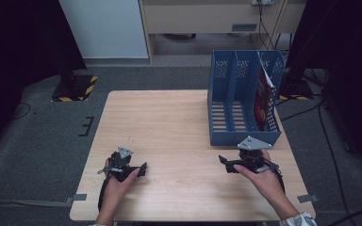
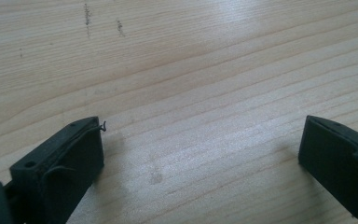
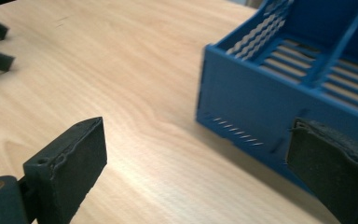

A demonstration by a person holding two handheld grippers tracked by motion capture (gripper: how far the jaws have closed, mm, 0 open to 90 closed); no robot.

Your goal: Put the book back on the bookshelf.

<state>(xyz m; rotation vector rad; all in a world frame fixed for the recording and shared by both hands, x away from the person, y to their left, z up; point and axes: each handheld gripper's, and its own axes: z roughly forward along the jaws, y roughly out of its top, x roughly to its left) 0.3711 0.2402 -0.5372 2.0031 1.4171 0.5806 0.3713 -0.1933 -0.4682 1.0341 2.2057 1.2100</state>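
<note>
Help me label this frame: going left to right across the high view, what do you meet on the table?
Left gripper → right gripper → blue file rack → red booklet in its rightmost slot.

My table [image 1: 169,122] is pale blond wood with fine straight grain and a few small dark scuff marks, and on it I see a blue file rack [image 1: 231,136] whose walls and floors are cut with rows of slots, holding a red and black magazine [image 1: 262,101] with a white edge. My left gripper [image 1: 143,168] and right gripper [image 1: 222,161] are matt black, each topped by a grey three-cornered plate. Beyond the table I see dark grey carpet [image 1: 37,141] and a base with yellow-and-black hazard stripes [image 1: 75,87].
</note>
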